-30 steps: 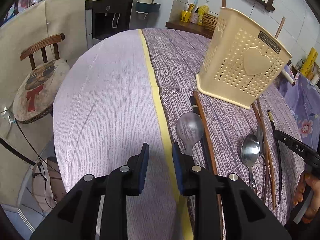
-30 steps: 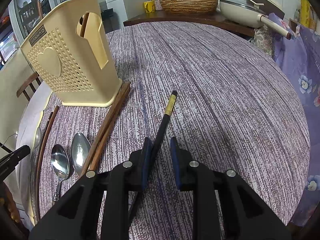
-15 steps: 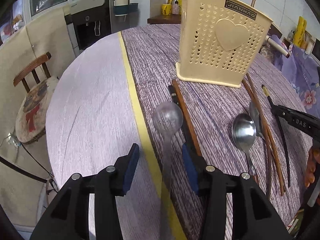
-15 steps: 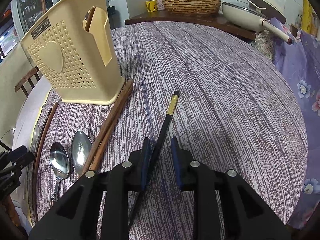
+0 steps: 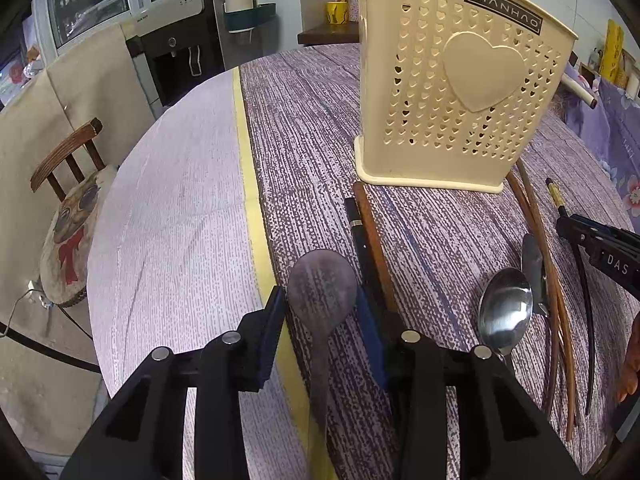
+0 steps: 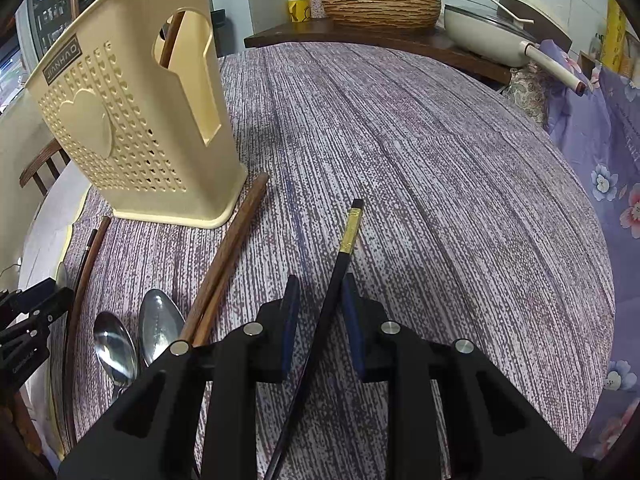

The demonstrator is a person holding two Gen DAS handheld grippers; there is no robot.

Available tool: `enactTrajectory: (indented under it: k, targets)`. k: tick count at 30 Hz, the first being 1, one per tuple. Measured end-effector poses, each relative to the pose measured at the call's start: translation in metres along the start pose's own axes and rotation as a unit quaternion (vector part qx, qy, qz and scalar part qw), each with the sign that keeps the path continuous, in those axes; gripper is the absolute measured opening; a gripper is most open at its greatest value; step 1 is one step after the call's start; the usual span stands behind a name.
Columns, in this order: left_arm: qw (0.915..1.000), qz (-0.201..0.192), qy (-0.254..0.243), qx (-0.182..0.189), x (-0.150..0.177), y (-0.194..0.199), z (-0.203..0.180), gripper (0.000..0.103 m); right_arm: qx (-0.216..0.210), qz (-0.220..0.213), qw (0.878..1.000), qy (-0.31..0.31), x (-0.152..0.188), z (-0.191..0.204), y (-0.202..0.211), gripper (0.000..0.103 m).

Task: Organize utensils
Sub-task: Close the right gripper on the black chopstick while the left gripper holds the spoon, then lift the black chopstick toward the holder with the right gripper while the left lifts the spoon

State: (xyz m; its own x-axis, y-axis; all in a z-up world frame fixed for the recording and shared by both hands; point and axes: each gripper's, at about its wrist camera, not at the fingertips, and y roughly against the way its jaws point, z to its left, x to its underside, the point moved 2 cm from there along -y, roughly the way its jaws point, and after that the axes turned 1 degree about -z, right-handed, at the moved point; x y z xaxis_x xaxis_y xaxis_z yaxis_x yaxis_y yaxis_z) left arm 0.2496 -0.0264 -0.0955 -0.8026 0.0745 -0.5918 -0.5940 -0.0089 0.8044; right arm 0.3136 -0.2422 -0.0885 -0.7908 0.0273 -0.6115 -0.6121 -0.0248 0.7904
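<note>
Steel, dull-finish spoon (image 5: 322, 292) sits bowl-up between the pads of the left hand-held gripper (image 5: 320, 303). Its long axis runs 12 to 6, with the handle coming back under the gripper body. The jaws have just been closing and now stand narrow, flanking the bowl's rim on both sides. Can't tell if the pads actually press it. Cream plastic holder (image 5: 460, 92) is at 1 o'clock from this gripper: upright, perforated with small hearts, one big raised heart on its face. The coming move likely turns on that 1 o'clock line, up and over the rim. Left hand looks slightly nearer the holder, judging by both views. Two shiny steel spoons (image 5: 506, 312) lie at 3 o'clock beside brown wooden chopsticks (image 5: 554, 320). Bench (image 5: 312, 120) has a purple woven, streaky cloth and a yellow stripe along its left part.

Right wrist view: a black lacquered chopstick (image 6: 335, 280) with a gold band near its tip lies between the pads of the right hand-held gripper (image 6: 320, 292), axis 1 to 7. The jaws are narrow but wider than the stick, which leans at the right pad and stands clear of the left, so not clamped. Holder (image 6: 132, 120) is at 10 o'clock, its cut-out side facing here and a brown stick already inside. A brown pair lies just beside its base.
</note>
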Motion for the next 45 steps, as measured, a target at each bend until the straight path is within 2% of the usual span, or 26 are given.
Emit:
enactTrajectory:
  k: [4, 8, 22, 28, 37, 45]
  targets:
    - [1.0, 0.002, 0.004, -0.004, 0.0, 0.0, -0.001, 0.036, 0.005, 0.003, 1.0, -0.004, -0.006, -0.002, -0.005, 0.022]
    - [1.0, 0.006, 0.004, -0.004, -0.001, 0.0, -0.001, 0.035, 0.008, 0.001, 1.0, -0.013, -0.009, -0.006, -0.008, 0.011]
    - [0.9996, 0.0, 0.022, 0.019, -0.008, -0.001, 0.006, 0.035, -0.018, 0.0, 1.0, -0.024, -0.013, -0.012, -0.012, 0.008]
    - [0.9987, -0.031, 0.03, 0.025, -0.016, 0.012, 0.009, 0.035, -0.038, -0.013, 0.999, -0.033, -0.013, -0.013, -0.005, 0.008]
    - [0.9945, -0.091, 0.037, 0.038, -0.031, 0.045, 0.011, 0.035, -0.085, -0.082, 0.992, -0.052, -0.023, -0.016, 0.044, 0.008]
    - [0.9841, -0.161, 0.06, 0.045, -0.053, 0.087, 0.024, 0.035, -0.107, -0.165, 0.98, -0.037, -0.034, -0.019, 0.108, 0.008]
